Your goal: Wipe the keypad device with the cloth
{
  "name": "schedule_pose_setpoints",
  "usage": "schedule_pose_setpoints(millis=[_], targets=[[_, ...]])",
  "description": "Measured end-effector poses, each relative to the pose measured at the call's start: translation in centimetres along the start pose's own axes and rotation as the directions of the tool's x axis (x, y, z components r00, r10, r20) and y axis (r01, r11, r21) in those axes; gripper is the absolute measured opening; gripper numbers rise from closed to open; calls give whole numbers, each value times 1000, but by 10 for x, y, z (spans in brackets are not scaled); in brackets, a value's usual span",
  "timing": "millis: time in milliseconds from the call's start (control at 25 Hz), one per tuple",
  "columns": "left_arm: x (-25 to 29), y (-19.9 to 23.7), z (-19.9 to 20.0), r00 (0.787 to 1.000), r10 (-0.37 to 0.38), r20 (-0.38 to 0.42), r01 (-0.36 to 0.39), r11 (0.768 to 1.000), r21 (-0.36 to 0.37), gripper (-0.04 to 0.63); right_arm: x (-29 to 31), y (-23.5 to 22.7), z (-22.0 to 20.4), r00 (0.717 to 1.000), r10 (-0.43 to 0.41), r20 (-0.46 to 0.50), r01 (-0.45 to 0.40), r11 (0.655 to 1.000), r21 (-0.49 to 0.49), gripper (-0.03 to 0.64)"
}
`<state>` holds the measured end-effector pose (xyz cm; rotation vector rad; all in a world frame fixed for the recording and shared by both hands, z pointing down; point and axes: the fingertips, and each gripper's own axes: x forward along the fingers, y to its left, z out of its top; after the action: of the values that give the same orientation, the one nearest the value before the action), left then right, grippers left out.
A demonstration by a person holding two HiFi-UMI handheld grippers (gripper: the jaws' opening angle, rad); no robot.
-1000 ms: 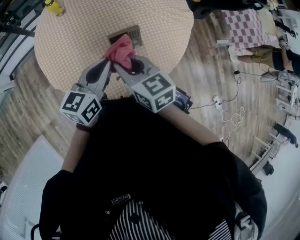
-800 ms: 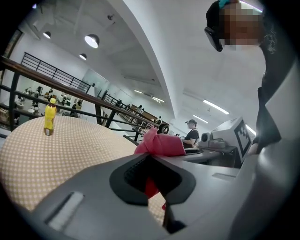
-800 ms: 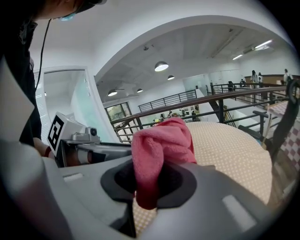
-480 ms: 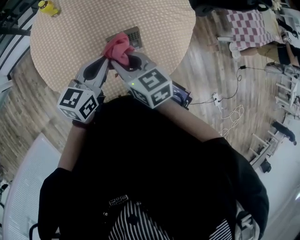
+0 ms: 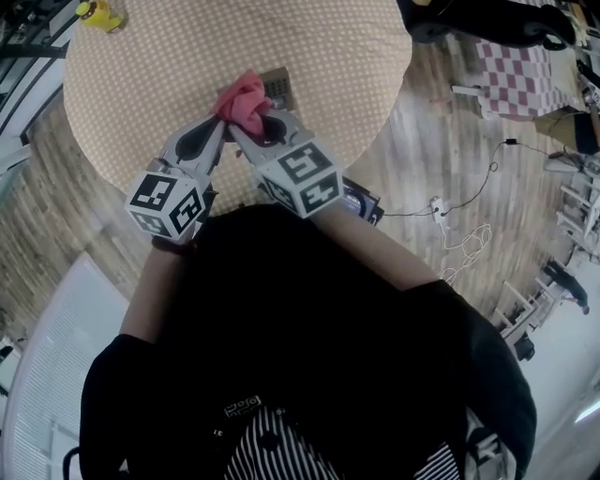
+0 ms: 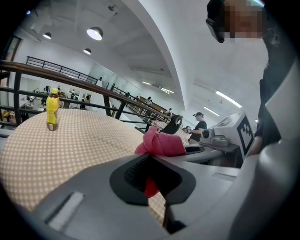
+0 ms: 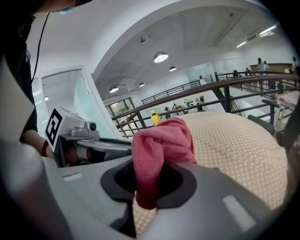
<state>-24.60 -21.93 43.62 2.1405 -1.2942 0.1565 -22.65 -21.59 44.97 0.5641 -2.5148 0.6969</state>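
Observation:
A pink cloth (image 5: 244, 99) is bunched over the near left part of the grey keypad device (image 5: 278, 86), which lies on the round dotted table (image 5: 159, 75). My left gripper (image 5: 223, 124) and right gripper (image 5: 238, 129) meet at the cloth, tips almost touching. Each is shut on it. In the left gripper view the cloth (image 6: 161, 144) bulges past the left gripper (image 6: 152, 157), and a red fold shows inside the jaws. In the right gripper view a thick fold of cloth (image 7: 159, 140) hangs through the right gripper (image 7: 157, 164). Most of the keypad is hidden under the cloth.
A yellow bottle (image 5: 98, 13) stands at the table's far left edge, seen also as the bottle (image 6: 52, 108) in the left gripper view. The table sits on a wooden floor with cables and a power strip (image 5: 436, 202) on the right. A checked cloth (image 5: 516, 52) lies at the top right.
Both grippers keep hold of the cloth. The cloth has shifted slightly left over the keypad, baring more of its right side. The head camera has drifted a little.

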Motion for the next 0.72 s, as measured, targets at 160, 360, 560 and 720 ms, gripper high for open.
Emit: schedule_pose_setpoints(millis=[160,360,560,720], targets=[[22,19,-6,998,47,-31,-46,999,29,-7,15,-25,-25,999,-31,-45,32,999,29,75],[44,49,-14,990,99,-97,-90,992,90,-6,31,-39,-62,993,-45,-107,50,998,39,75],[73,63,-41,971,87,-222,-57,989,137,-6,49,-46,-87,987,-54,-154,61,997,40,75],[95,69,-55,958,86,-272,-36,982,183,-7,64,-62,-100,978,-75,-194,81,996,24,75]])
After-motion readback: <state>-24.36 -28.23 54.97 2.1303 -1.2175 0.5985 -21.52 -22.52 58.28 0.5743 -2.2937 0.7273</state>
